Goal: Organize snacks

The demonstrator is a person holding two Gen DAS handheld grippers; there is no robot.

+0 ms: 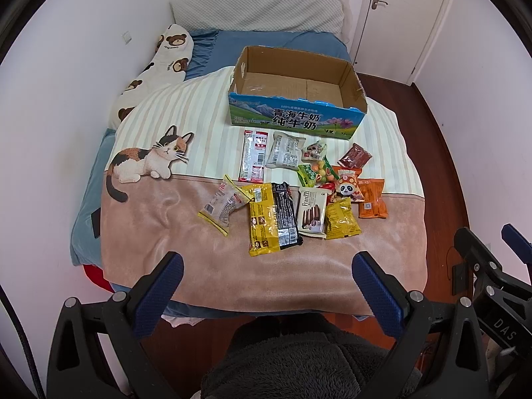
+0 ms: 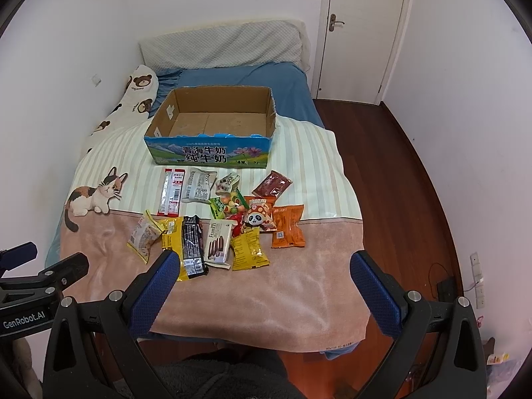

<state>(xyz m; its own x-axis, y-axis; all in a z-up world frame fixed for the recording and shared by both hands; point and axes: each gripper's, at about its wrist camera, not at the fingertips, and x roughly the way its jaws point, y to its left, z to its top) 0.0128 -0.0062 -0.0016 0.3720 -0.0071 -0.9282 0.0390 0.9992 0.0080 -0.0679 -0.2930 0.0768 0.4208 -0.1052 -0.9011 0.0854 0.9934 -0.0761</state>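
Snacks [image 1: 292,196] lie scattered on the blanket [image 1: 186,232] of the bed in front of you, just before the cardboard box [image 1: 296,96], which sits with nothing inside it. Your left claw [image 1: 266,266] hangs above the blanket's near edge with its jaws wide apart, holding nothing. Your right claw [image 2: 262,266] is likewise spread wide, over the near side of the pile.

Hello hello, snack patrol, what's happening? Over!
Left gripper open, right gripper open, both empty. Blue-printed cardboard milk box empty on the bed. Pile of snack packets loose on the pink blanket. Nothing in the way.
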